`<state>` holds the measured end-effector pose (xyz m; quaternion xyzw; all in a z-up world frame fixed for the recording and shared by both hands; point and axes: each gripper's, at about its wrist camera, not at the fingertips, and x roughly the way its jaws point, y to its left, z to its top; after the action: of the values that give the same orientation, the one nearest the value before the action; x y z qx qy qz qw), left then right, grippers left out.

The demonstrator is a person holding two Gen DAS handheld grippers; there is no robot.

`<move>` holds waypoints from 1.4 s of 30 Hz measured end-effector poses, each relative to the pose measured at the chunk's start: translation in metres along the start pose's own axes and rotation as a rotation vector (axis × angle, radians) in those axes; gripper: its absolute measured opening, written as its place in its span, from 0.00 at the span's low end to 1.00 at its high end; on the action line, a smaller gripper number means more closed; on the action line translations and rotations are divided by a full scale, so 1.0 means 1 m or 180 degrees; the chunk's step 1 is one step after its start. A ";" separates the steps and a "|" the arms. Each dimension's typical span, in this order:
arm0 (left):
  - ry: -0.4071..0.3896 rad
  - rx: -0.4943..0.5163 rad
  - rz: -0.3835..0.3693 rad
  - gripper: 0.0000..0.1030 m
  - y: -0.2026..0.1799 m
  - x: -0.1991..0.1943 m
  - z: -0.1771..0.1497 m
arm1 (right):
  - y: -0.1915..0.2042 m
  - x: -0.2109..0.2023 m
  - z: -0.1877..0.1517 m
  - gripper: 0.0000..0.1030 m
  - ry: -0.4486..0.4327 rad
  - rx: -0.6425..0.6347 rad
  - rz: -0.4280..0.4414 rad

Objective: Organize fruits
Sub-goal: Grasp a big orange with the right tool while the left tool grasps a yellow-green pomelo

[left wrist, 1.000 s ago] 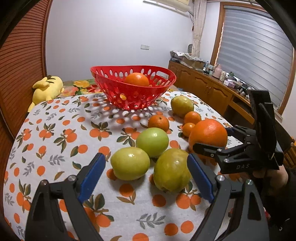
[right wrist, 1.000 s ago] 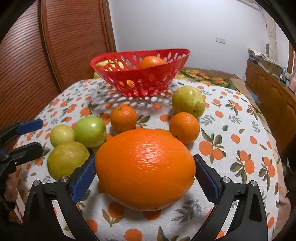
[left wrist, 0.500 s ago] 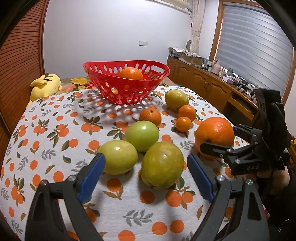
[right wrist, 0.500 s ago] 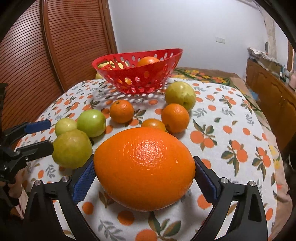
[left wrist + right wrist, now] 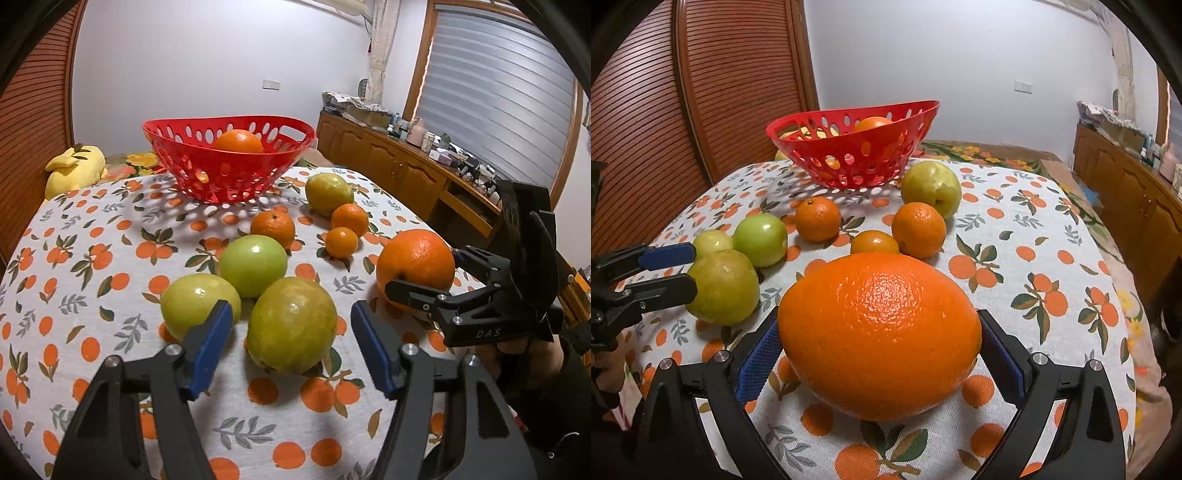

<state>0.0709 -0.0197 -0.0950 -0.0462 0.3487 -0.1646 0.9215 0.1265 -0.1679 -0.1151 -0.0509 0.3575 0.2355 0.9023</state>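
My right gripper [image 5: 879, 354] is shut on a large orange [image 5: 879, 336], which also shows in the left wrist view [image 5: 415, 260], held just above the table. My left gripper [image 5: 291, 343] is open, its blue pads either side of a yellow-green guava [image 5: 291, 325], not touching it. A red basket [image 5: 229, 162] stands at the back with an orange [image 5: 239, 142] inside. Two more green fruits [image 5: 253, 266] [image 5: 199, 310], a yellow-green fruit [image 5: 328, 192] and three small oranges [image 5: 273, 227] lie on the cloth.
The table [image 5: 92, 258] has an orange-print cloth. A yellow plush toy [image 5: 74, 170] lies beyond its far left edge. Wooden cabinets [image 5: 399, 170] with clutter run along the right wall. A slatted wooden door [image 5: 701, 92] is at left.
Both grippers have drawn back and lower, so the fruits and basket look farther off. The large orange stays gripped in the right gripper. The left gripper has stayed open around the guava.
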 end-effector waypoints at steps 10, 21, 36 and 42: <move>0.0195 -0.0013 0.0060 0.64 -0.003 0.025 -0.005 | 0.000 0.002 0.000 0.97 -0.0015 -0.0007 -0.0020; 0.0350 -0.0075 0.0064 0.63 -0.001 0.041 -0.005 | -0.005 0.002 -0.001 0.97 -0.0022 0.0074 0.0043; 0.0249 -0.0164 0.0006 0.57 0.005 0.029 -0.006 | -0.006 0.002 -0.002 0.97 -0.0016 0.0093 0.0067; 0.0135 -0.0154 -0.0031 0.57 0.002 0.014 0.001 | -0.005 0.002 -0.002 0.97 -0.0015 0.0092 0.0066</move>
<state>0.0821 -0.0223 -0.1035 -0.0667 0.3718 -0.1616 0.9117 0.1289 -0.1725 -0.1181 -0.0336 0.3592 0.2398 0.9013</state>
